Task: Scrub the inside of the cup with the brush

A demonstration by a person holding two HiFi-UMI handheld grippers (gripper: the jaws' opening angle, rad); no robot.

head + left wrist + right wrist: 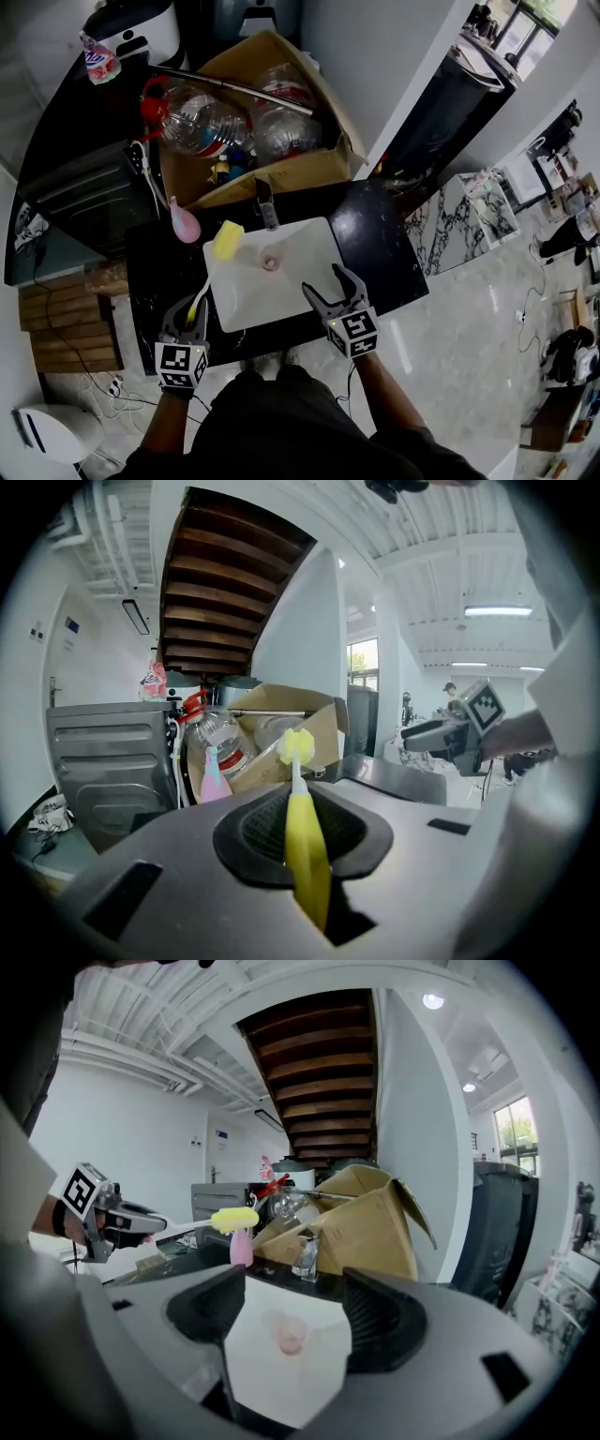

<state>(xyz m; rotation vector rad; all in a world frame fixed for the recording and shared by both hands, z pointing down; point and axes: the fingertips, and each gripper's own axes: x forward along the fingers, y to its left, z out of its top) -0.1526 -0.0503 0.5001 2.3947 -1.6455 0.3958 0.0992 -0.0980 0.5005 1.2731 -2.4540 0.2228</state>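
Spotter: Brush (305, 855) is clamped between the shut jaws of the left gripper (194, 314). The yellow handle is pinched, and the yellow head is held above the back left corner of the sink (309, 309).

Recorder: Noted. Cup?

Spotter: Cup (271, 262), small and pink, is seen inside the sink, near the middle and toward the back edge, in front of the faucet (266, 204). Whether it is upright or tipped cannot be told. It is touched by neither gripper, and the brush head is kept apart from it.

Recorder: Right gripper (323, 281)?

Spotter: Jaws are spread wide, with nothing gripped. It is held over the sink's front right corner. In the right gripper view the cup is framed between the jaws, well beyond them.

Recorder: Surroundings?

Spotter: Sink is set into a black worktop (375, 244). A pink bottle (184, 223) is stood on the worktop by the sink's back left corner. An open cardboard box (309, 169) filled with clear plastic bottles (202, 131) is placed behind the worktop's back edge.
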